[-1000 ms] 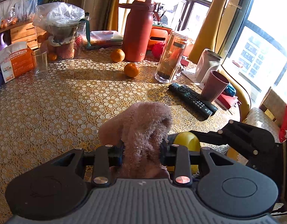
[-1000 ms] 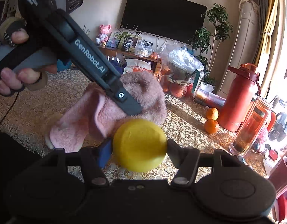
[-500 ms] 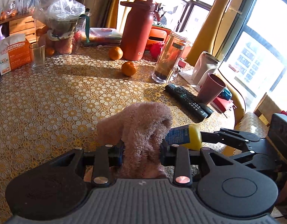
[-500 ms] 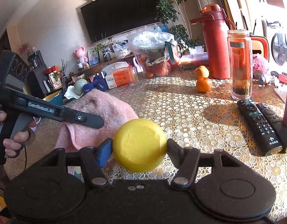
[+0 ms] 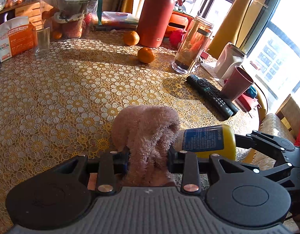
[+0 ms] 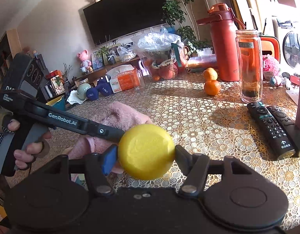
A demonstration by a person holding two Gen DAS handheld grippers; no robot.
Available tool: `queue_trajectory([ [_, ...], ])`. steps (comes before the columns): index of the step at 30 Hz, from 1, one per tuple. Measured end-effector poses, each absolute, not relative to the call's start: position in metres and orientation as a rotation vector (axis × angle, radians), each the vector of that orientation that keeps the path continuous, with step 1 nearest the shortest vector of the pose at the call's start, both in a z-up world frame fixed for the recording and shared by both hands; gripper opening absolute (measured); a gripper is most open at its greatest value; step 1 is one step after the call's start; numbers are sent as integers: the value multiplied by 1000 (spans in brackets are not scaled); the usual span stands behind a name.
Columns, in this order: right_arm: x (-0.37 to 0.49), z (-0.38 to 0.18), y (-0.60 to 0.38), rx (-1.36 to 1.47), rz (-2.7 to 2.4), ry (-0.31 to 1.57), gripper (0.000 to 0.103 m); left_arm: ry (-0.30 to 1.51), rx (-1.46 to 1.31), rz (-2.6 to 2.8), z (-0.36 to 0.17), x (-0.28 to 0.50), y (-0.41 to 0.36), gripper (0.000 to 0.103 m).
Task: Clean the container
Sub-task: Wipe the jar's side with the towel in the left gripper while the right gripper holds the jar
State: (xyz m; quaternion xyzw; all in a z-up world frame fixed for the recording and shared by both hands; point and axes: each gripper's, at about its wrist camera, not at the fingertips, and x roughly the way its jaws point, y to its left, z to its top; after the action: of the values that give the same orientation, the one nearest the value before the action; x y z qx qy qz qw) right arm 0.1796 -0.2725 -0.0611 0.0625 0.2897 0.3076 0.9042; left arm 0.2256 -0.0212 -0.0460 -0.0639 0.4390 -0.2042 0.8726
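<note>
My left gripper [image 5: 148,156] is shut on a fluffy pink cloth [image 5: 148,132] that bunches up between its fingers above the table. The yellow container [image 5: 206,141], lying sideways with a blue label, touches the cloth's right side. My right gripper [image 6: 146,152] is shut on that yellow container [image 6: 147,152], whose round yellow end faces the right wrist camera. There the pink cloth [image 6: 120,119] sits just behind the container, partly hidden by the left gripper's black body [image 6: 62,120], which a hand [image 6: 29,150] holds.
On the table with the lace-patterned cloth [image 5: 62,89] stand a red flask [image 5: 156,13], a glass tea bottle [image 5: 190,44], two oranges [image 5: 146,55], two remotes [image 5: 212,95], a maroon cup [image 5: 237,82], an empty glass [image 5: 41,40] and an orange box [image 5: 13,37]. Windows lie right.
The right gripper has turned the yellow container sideways and brought it against the cloth's right side. The left gripper with the cloth has stayed nearly still.
</note>
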Motion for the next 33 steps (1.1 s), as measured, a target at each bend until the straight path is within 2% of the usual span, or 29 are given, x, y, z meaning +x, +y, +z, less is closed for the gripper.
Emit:
queue_trajectory([
  [6,172,-59,-266,58,643,584,62,925,-112,-377,-47,222,-4,33],
  [16,150,-56,-245,-135,676,537,62,816,-47,-588,4,187,-34,34],
  [21,139,-56,-235,-231,680,502,62,834,-8,-593,-7,187,-47,33],
  [33,148,-52,-237,-189,680,522,62,934,-66,-374,-49,208,2,34],
])
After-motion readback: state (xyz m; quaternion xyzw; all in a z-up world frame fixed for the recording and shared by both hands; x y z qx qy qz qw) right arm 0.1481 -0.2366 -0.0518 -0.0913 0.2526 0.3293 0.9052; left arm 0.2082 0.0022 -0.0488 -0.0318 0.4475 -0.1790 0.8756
